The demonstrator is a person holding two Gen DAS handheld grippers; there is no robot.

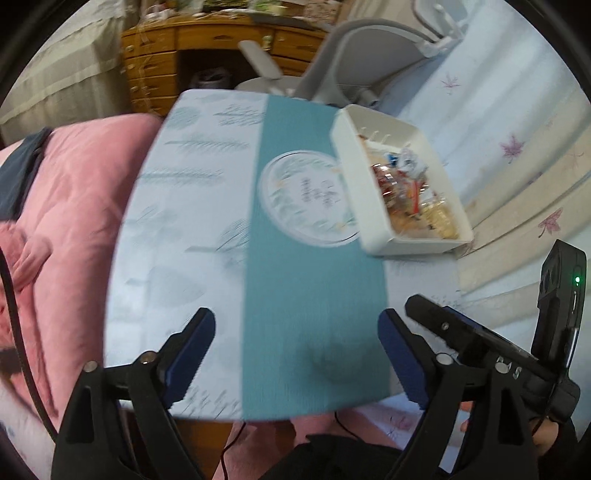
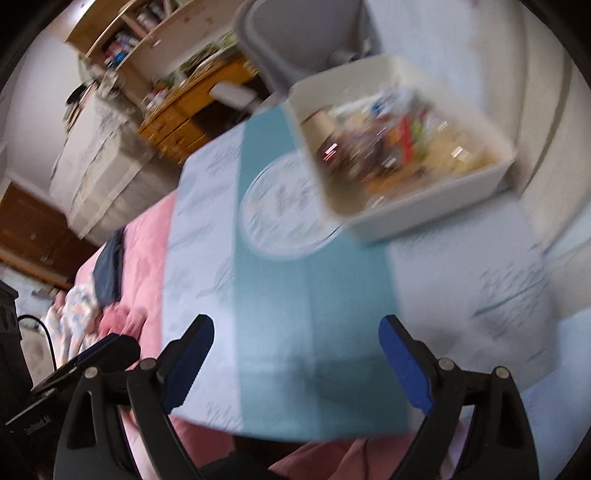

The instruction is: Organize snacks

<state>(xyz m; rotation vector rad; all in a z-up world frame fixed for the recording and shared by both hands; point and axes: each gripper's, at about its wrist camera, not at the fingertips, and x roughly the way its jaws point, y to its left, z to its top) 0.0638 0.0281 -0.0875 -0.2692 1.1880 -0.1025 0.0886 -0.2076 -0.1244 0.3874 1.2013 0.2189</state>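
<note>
A white rectangular bin [image 1: 371, 242] [image 2: 424, 214] full of wrapped snacks [image 1: 406, 188] [image 2: 388, 147] sits on the far right part of a small table covered by a pale leaf-print cloth with a teal stripe [image 1: 306, 288] [image 2: 314, 288]. My left gripper [image 1: 297, 350] hovers open over the near end of the teal stripe, nothing between its blue pads. My right gripper [image 2: 295, 354] is also open and empty above the same near stretch of cloth. The right gripper's black body [image 1: 480, 343] shows at the lower right of the left wrist view. Both views are blurred.
A pink quilt [image 1: 66, 229] [image 2: 144, 243] lies to the left of the table. A grey chair [image 1: 362, 48] [image 2: 303, 33] and a wooden desk with drawers [image 1: 155, 62] [image 2: 184, 118] stand beyond it. White bedding with leaf prints [image 1: 517, 147] lies to the right.
</note>
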